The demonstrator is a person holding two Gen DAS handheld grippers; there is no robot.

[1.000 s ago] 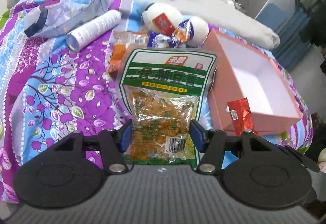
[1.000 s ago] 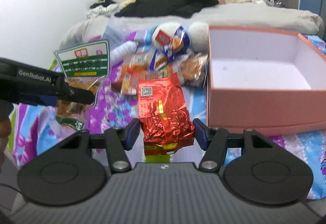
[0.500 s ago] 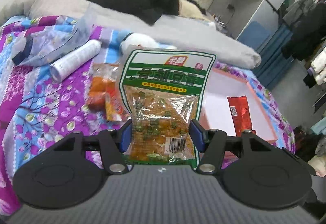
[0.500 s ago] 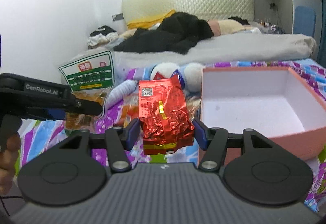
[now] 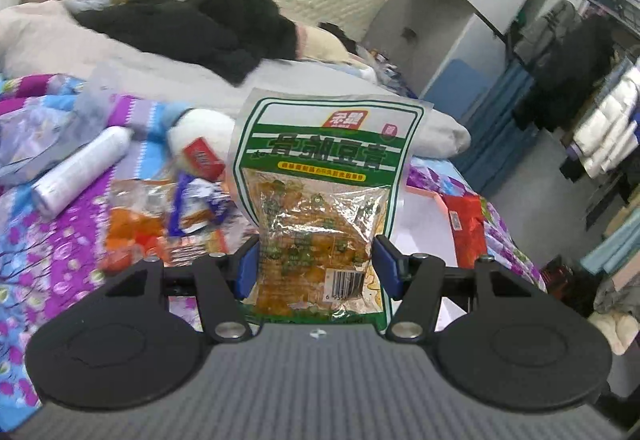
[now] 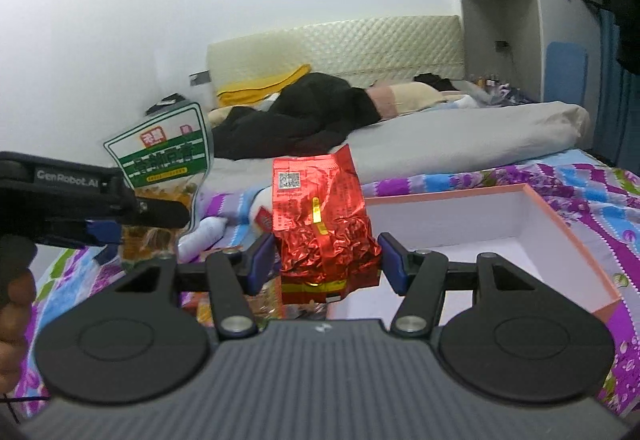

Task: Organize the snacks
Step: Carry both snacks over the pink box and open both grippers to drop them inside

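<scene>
My left gripper [image 5: 316,268] is shut on a green and white snack bag [image 5: 324,192] with orange pieces showing through its clear window, held upright above the bed. In the right wrist view that same bag [image 6: 164,156] hangs at the left in the left gripper [image 6: 120,216]. My right gripper [image 6: 326,260] is shut on a crinkled red foil packet [image 6: 320,216], also upright. The red packet [image 5: 464,228] shows at the right in the left wrist view. An open pink box [image 6: 568,224] with a white inside lies on the floral bedspread, right of the red packet.
More snack packets [image 5: 172,216], a white soft toy [image 5: 200,132] and a white cylinder [image 5: 80,172] lie on the purple and blue bedspread [image 5: 40,240]. Black clothing [image 5: 200,28] and a grey duvet [image 6: 480,136] lie further back. A hand [image 6: 16,304] grips the left tool.
Both grippers have risen with their packets still held, and both views now look more level, so the headboard and wall show. The pink box sits lower in both views.
</scene>
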